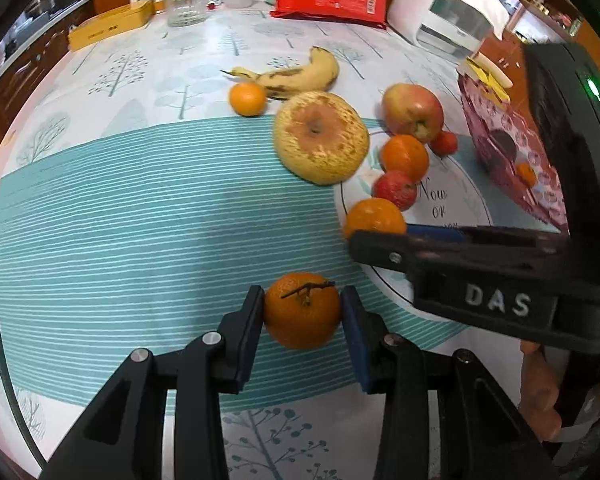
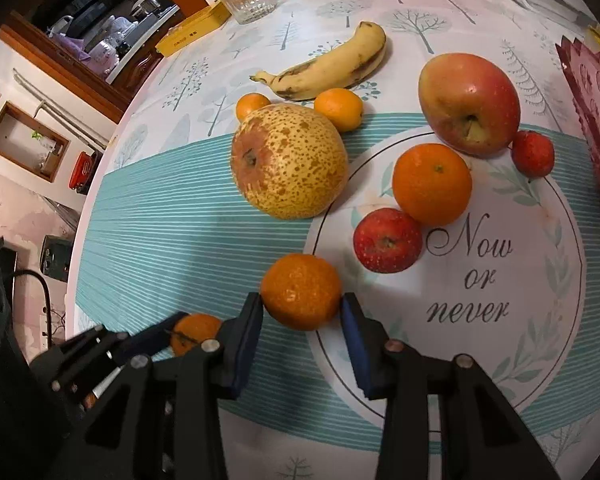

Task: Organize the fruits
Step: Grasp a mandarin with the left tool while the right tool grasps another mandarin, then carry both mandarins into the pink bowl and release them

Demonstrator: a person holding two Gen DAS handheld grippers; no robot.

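My left gripper [image 1: 302,310] is clamped on a stemmed mandarin [image 1: 302,310], pads pressed to its two sides, twig facing up. My right gripper [image 2: 302,308] has its pads against the flanks of a second mandarin [image 2: 301,297] that sits on the printed ring of the tablecloth [image 2: 160,240]; it looks gripped, though whether it is lifted I cannot tell. I take one fruit in each, likely so like goes with like.

Ahead of my right jaws lie a small red apple [image 2: 387,239], another mandarin [image 2: 432,184] and a big apple [image 2: 469,104], touching in a chain. The spotted pear [image 2: 289,161] sits ahead to the left, the banana [image 2: 332,65] beyond it. Left of my left jaws the striped cloth is bare, giving room to swing; the table edge curves away on that side. To my right the patterned box [image 2: 592,112] crowds things.
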